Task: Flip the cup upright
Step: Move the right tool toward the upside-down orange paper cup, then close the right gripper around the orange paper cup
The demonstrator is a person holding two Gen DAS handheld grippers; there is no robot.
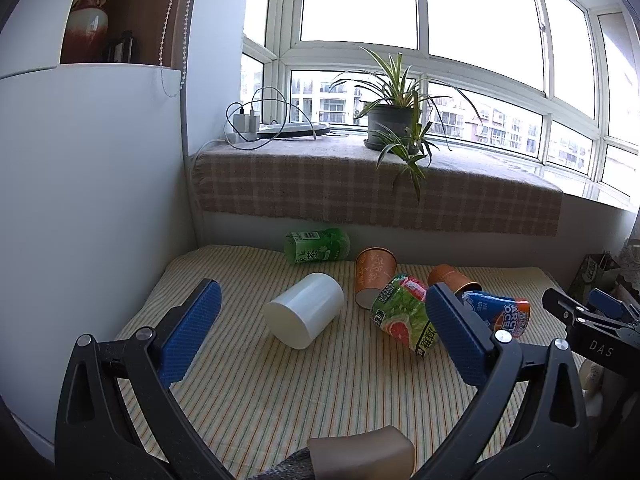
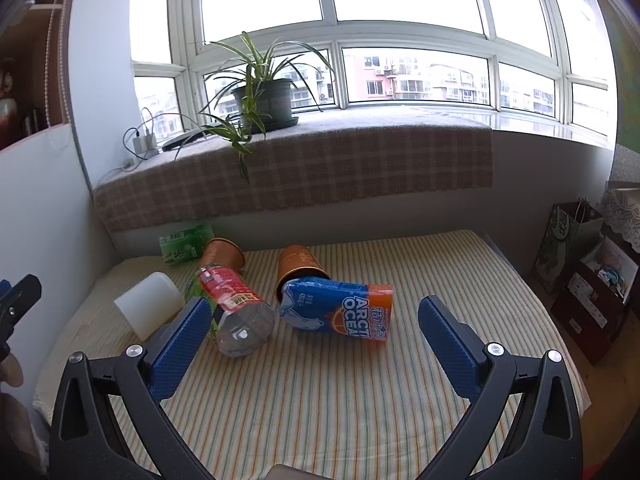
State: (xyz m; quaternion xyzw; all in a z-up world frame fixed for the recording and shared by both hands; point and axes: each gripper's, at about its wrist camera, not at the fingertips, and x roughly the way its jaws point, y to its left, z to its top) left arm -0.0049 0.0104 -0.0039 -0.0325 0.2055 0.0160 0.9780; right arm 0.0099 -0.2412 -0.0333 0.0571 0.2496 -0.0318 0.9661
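Note:
A white cup (image 1: 306, 310) lies on its side on the striped cloth, its closed base toward me; it also shows in the right wrist view (image 2: 150, 304). Two orange paper cups lie on their sides: one (image 1: 374, 276) (image 2: 222, 254) further left, one (image 1: 450, 276) (image 2: 298, 262) behind the blue bottle. My left gripper (image 1: 320, 324) is open, the white cup just ahead between its blue pads. My right gripper (image 2: 316, 328) is open and empty, hovering near the bottles; it also shows at the right edge of the left wrist view (image 1: 592, 312).
A green-and-red labelled bottle (image 1: 404, 316) (image 2: 232, 312), a blue "Arctic Ocean" bottle (image 1: 498, 312) (image 2: 340, 310) and a green tea bottle (image 1: 316, 246) (image 2: 184, 242) lie on the striped table (image 2: 360, 392). A plaid-covered sill with a potted plant (image 1: 394, 120) stands behind. A white cabinet (image 1: 80, 200) is on the left, bags (image 2: 580, 272) on the right.

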